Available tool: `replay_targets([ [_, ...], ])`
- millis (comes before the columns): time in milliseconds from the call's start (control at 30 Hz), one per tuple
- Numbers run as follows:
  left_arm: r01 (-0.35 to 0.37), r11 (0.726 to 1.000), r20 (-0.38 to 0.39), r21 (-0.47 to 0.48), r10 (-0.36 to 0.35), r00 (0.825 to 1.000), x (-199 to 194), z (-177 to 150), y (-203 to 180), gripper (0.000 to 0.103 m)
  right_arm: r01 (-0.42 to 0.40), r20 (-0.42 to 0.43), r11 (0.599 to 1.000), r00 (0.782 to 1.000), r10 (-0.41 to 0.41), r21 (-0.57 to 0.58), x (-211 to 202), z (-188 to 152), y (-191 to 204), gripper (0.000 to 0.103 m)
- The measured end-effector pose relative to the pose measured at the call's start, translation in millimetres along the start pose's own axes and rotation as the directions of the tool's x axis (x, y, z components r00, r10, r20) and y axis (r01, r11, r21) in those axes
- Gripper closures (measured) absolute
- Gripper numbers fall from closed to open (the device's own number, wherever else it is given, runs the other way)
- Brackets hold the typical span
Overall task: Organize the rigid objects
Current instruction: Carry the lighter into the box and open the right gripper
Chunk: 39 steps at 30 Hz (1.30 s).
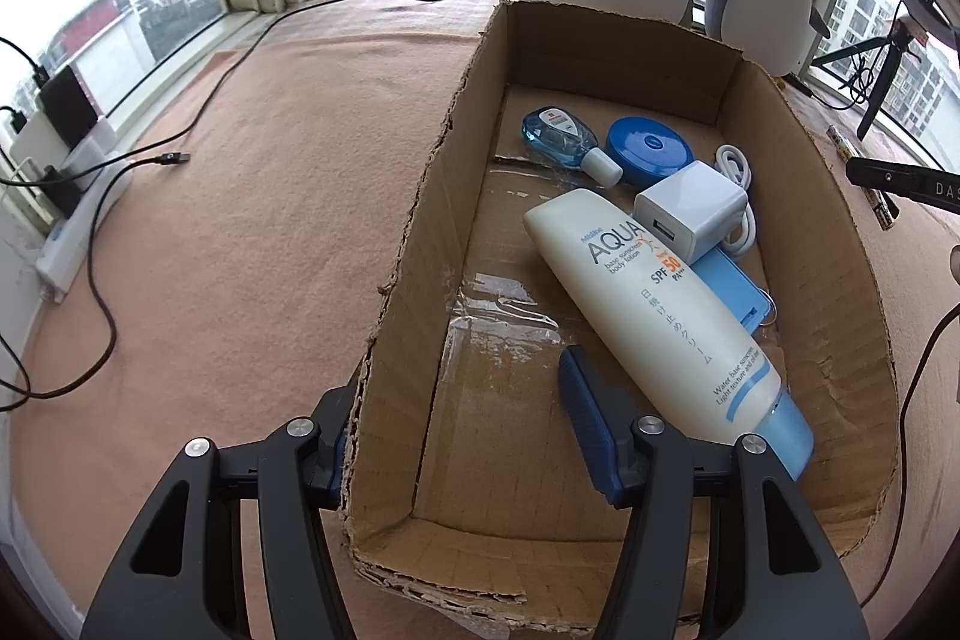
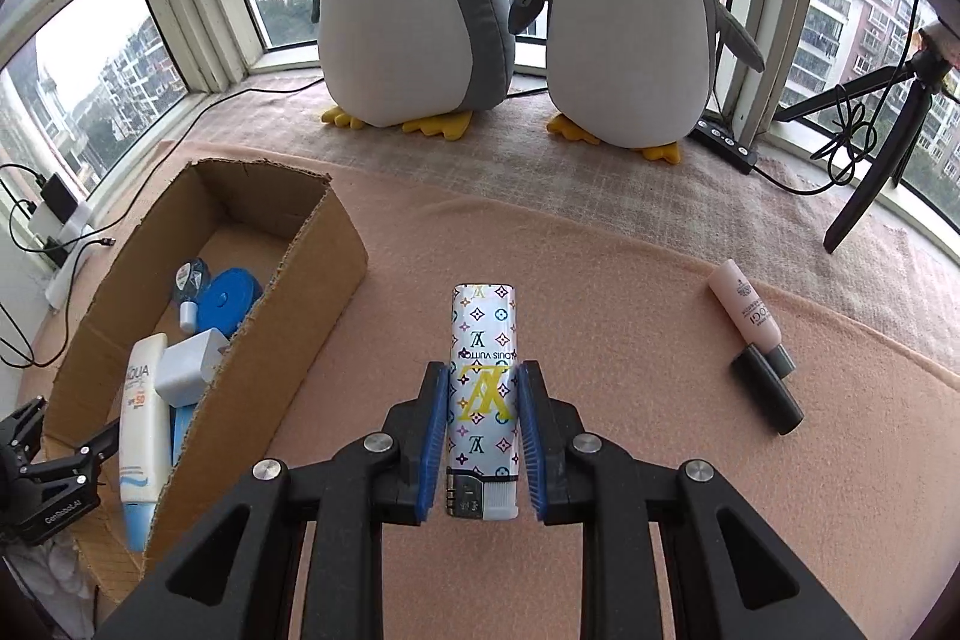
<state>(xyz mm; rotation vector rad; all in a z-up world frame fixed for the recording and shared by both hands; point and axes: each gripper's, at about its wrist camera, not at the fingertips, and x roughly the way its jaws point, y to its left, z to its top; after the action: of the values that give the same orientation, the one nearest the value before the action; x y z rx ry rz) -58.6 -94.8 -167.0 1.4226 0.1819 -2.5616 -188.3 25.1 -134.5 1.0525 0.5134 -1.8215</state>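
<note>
Pick-up step: the right gripper (image 2: 483,436) has its jaws closed narrowly against the patterned lighter (image 2: 483,388) lying between them on the blanket (image 2: 630,292); the left gripper (image 1: 462,436), jaws wide, straddles the cardboard box (image 1: 420,196) wall; next, carry the lighter leftward into the box.

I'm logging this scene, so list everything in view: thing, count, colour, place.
cardboard box: 1, brown, on the blanket
sunscreen tube: 1, white with blue cap, in box
charger plug: 1, white, in box
round case: 1, blue, in box
small bottle: 1, clear blue, in box
flat case: 1, light blue, under the tube
lighter: 1, patterned silver, between right fingers
cosmetic tubes: 2, pink and dark grey, right on blanket
plush penguins: 2, grey-white, by window
tripod: 1, black, far right
left gripper: open, straddling box wall
right gripper: around lighter
</note>
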Motion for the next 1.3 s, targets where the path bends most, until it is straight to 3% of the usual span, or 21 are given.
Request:
replay_targets([
  [333,0.006,1.000,0.008,-0.004,-0.006,1.000,-0.5,-1.5,-0.5,0.043,-0.096,0.057,0.995,0.994,0.098,-0.038,-33.4,14.7,59.2,0.082],
  [733,0.005,1.000,0.009,-0.003,-0.005,1.000,-0.9,-1.9,-1.3,0.043,-0.121,0.032,0.989,0.992,0.124,-0.085,-12.1,30.1,105.5,0.082],
  [1300,0.005,1.000,0.009,-0.002,-0.005,1.000,-0.9,-2.0,-1.1,0.043,-0.129,-0.002,0.987,0.992,0.129,-0.097,12.5,35.3,113.0,0.081],
])
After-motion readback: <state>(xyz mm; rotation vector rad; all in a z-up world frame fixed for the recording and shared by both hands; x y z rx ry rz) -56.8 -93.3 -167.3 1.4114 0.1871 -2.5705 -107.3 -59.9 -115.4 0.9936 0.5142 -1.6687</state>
